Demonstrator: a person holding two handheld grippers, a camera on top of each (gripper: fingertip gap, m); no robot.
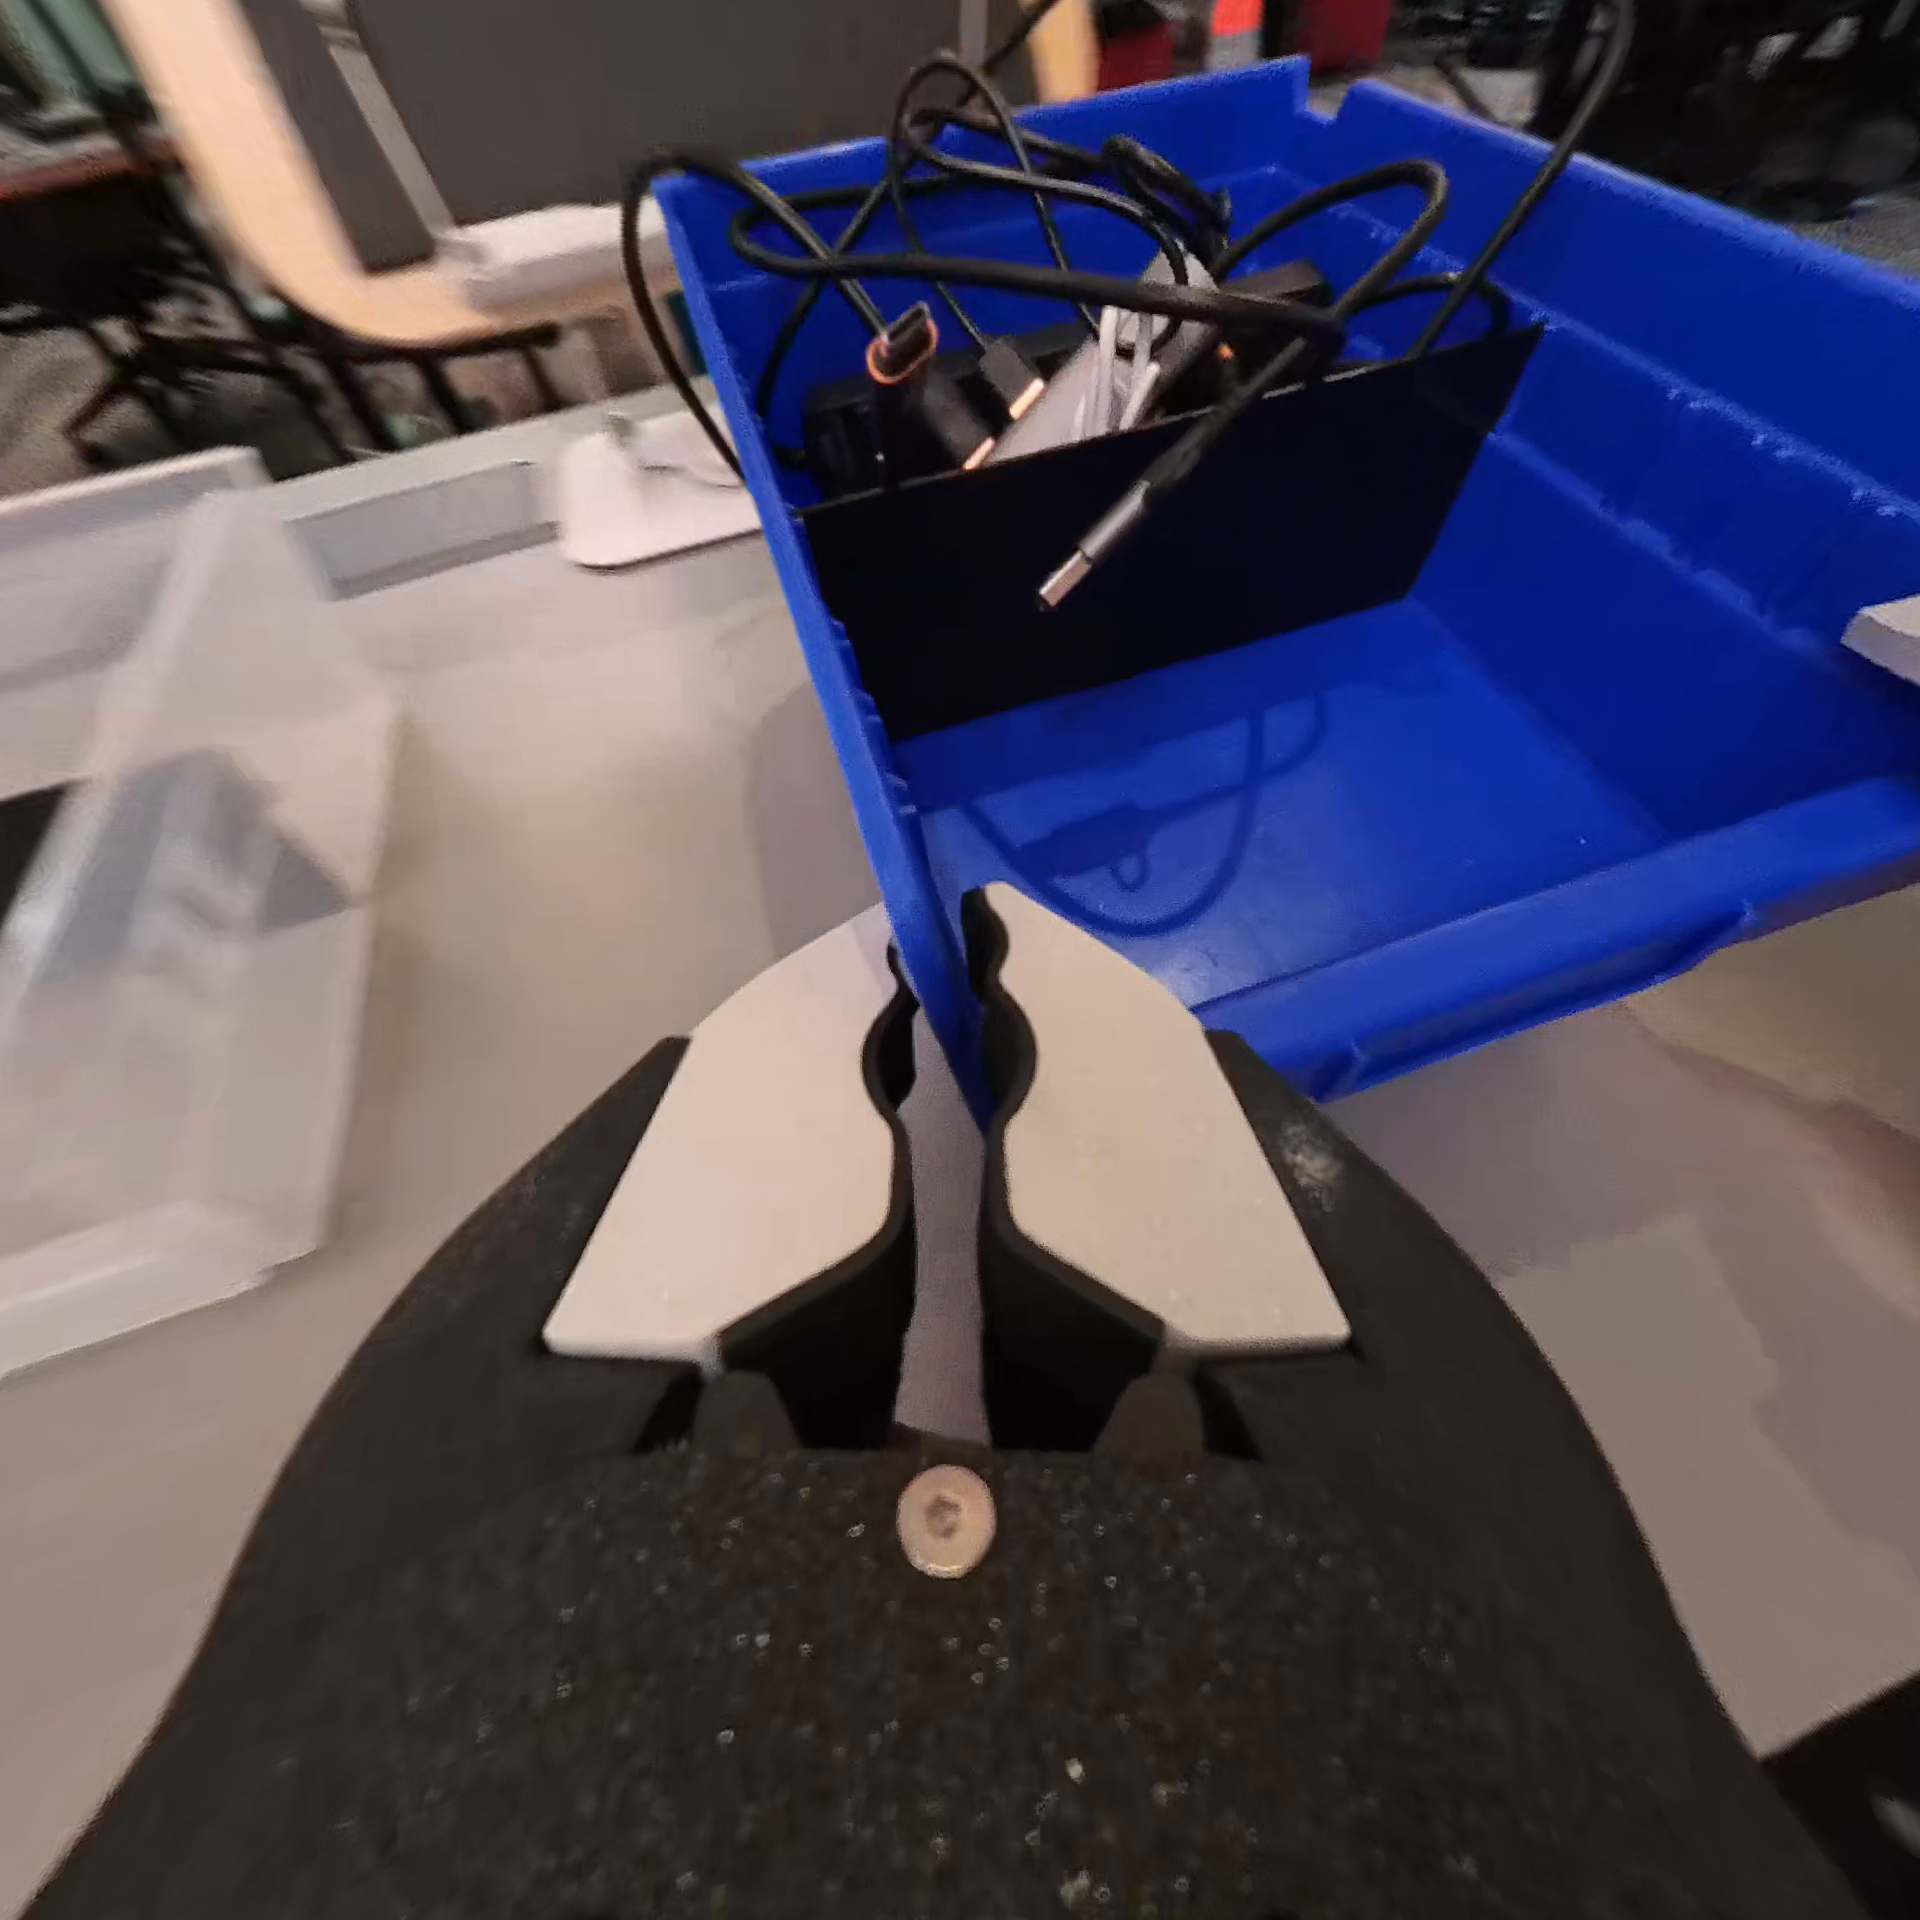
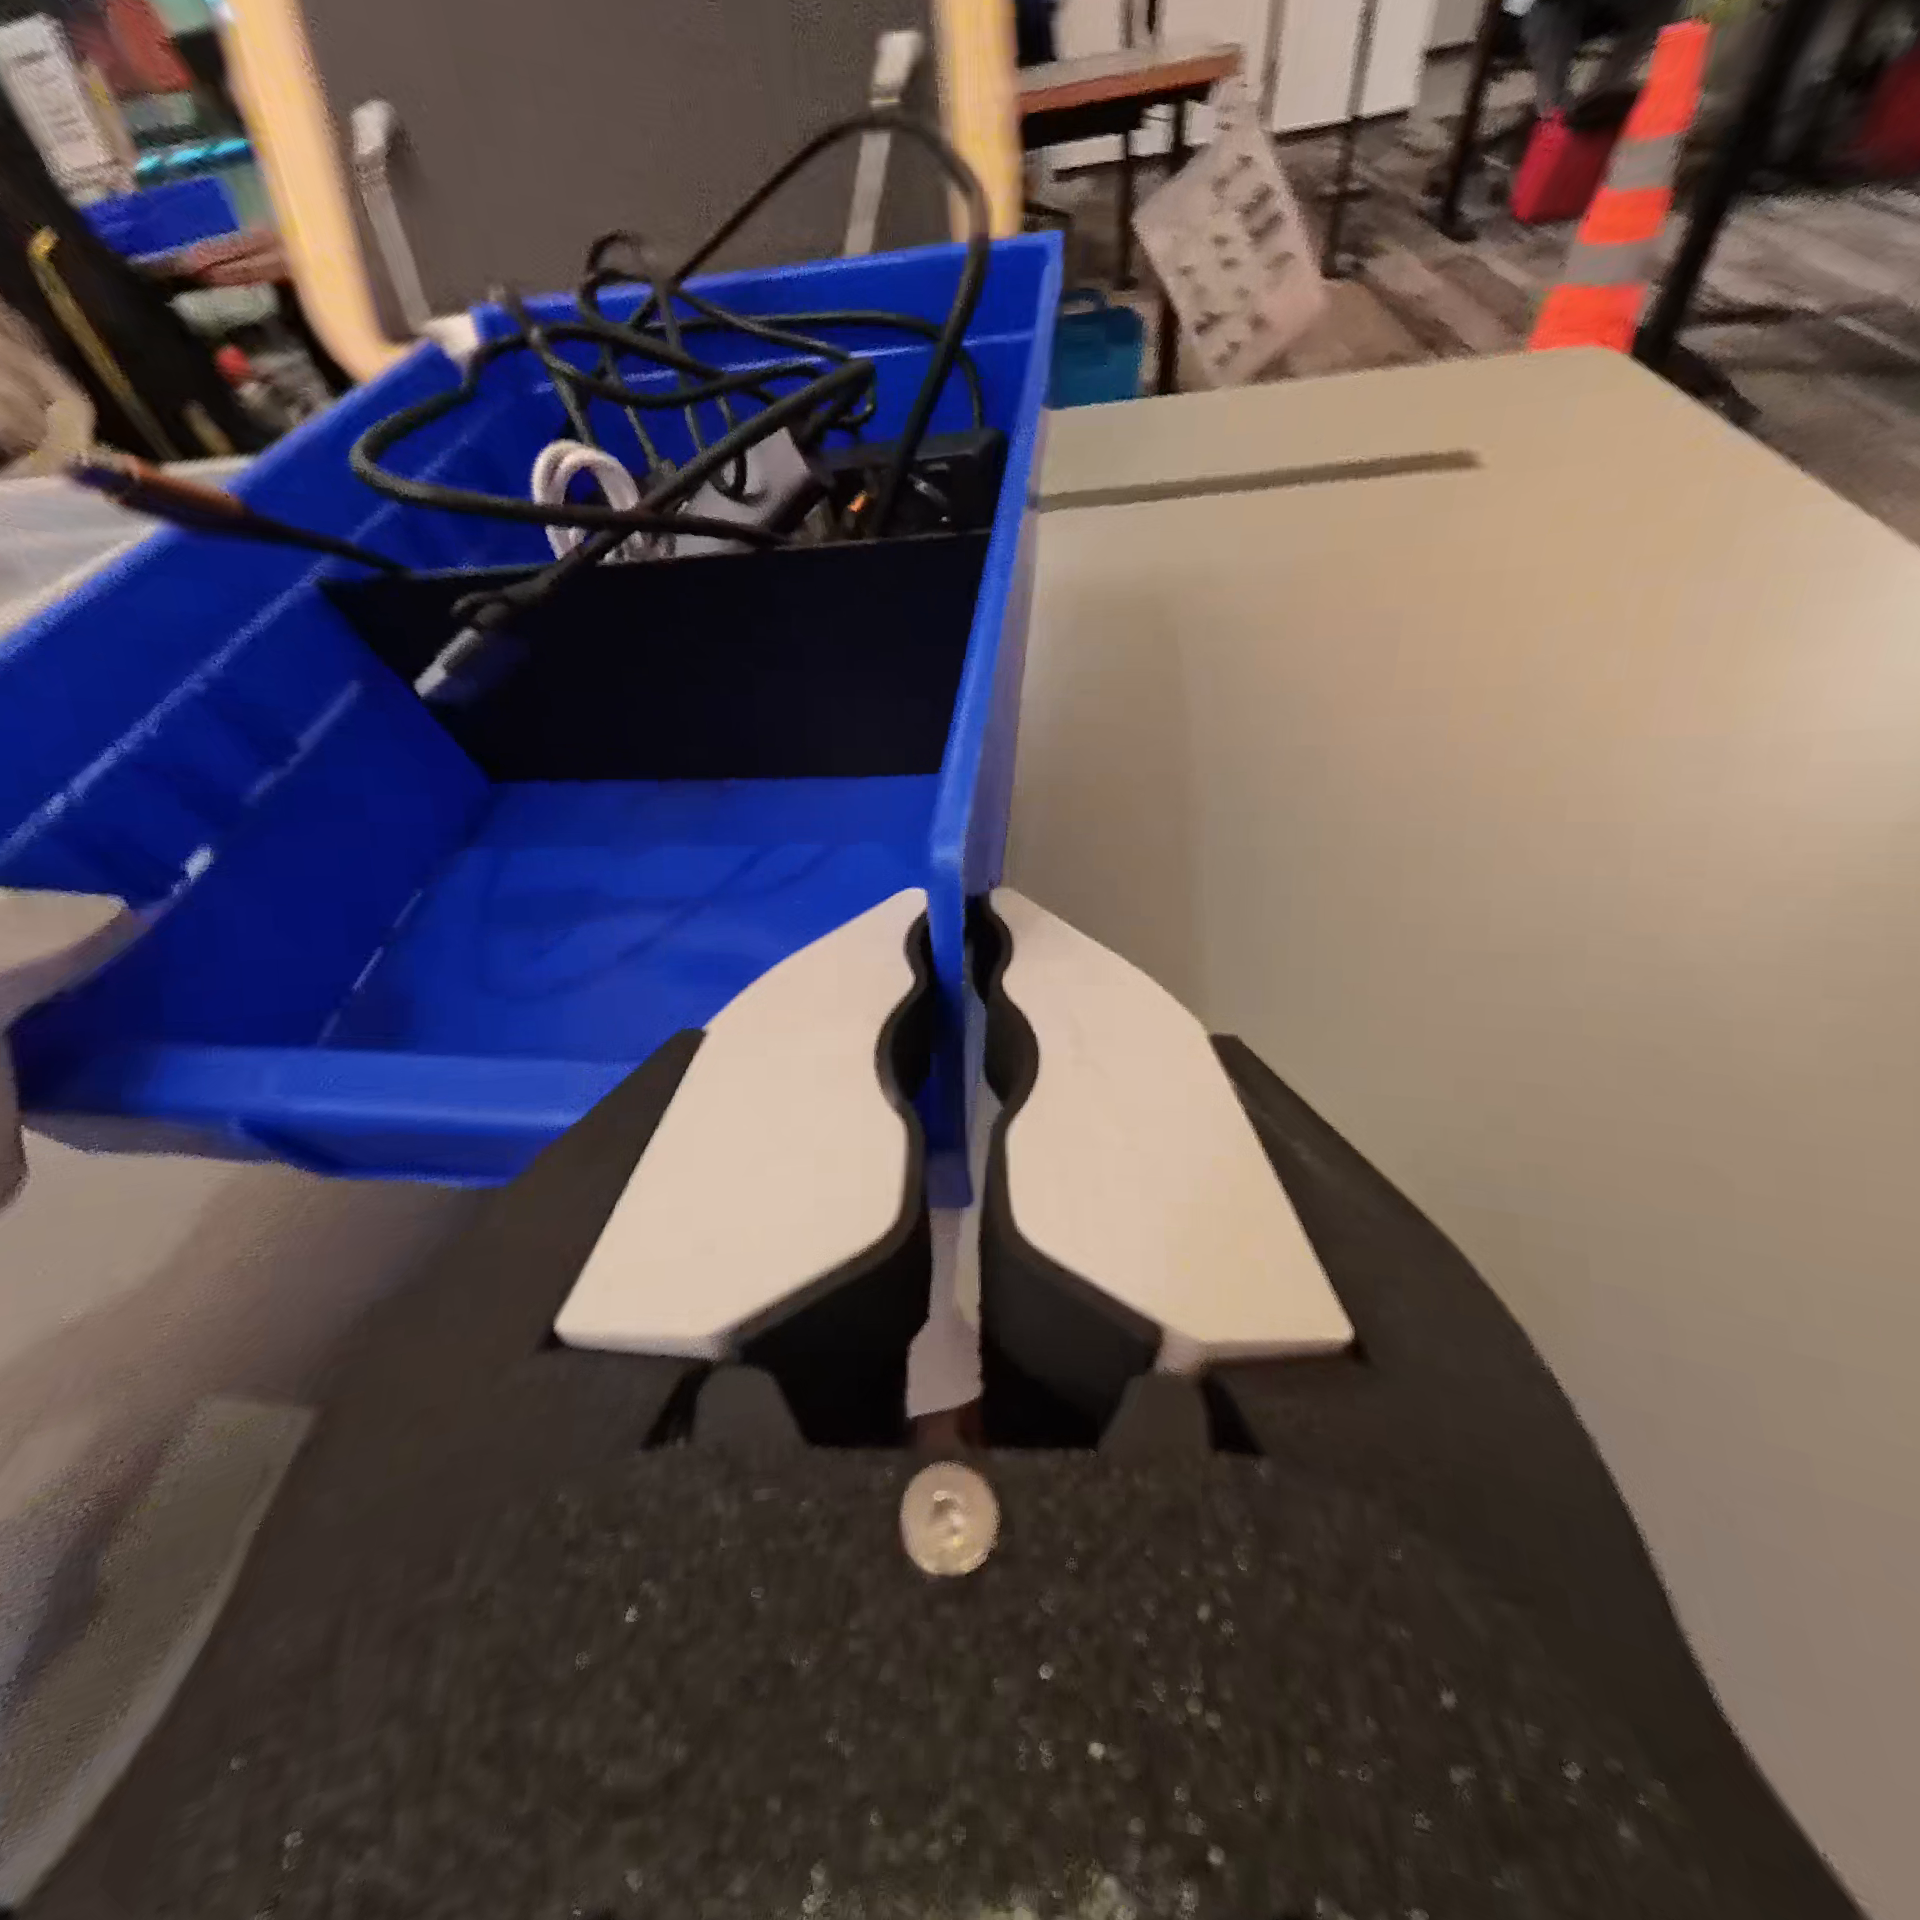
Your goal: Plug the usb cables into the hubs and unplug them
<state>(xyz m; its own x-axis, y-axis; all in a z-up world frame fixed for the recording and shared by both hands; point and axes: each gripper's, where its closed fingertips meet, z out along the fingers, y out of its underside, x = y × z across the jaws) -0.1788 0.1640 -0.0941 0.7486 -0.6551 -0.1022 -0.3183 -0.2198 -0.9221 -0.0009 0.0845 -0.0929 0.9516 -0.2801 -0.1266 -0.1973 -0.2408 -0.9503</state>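
Cables point(image 1: 1039, 239) and hubs point(image 1: 935, 416) sit tangled behind the bin point(image 1: 1351, 831) divider point(image 1: 1143, 561). Each hand-held gripper, left point(image 1: 935, 966) and right point(image 2: 956, 935), is pinched on a bin side wall; bin should be kept level and moved evenly.

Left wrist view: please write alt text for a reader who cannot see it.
The left tool is shut on the side wall of a blue bin standing on a pale table. Behind a black divider, tangled black cables and hubs fill the far compartment; the near one is empty.

Left wrist view: close above left claw point(image 1: 940, 951), facing blue bin's point(image 1: 1558, 810) left wall.
Right wrist view: close, at bin's point(image 2: 520, 883) right wall.
Shared: bin interior, black divider point(image 1: 1143, 582), counter point(image 2: 1455, 831).
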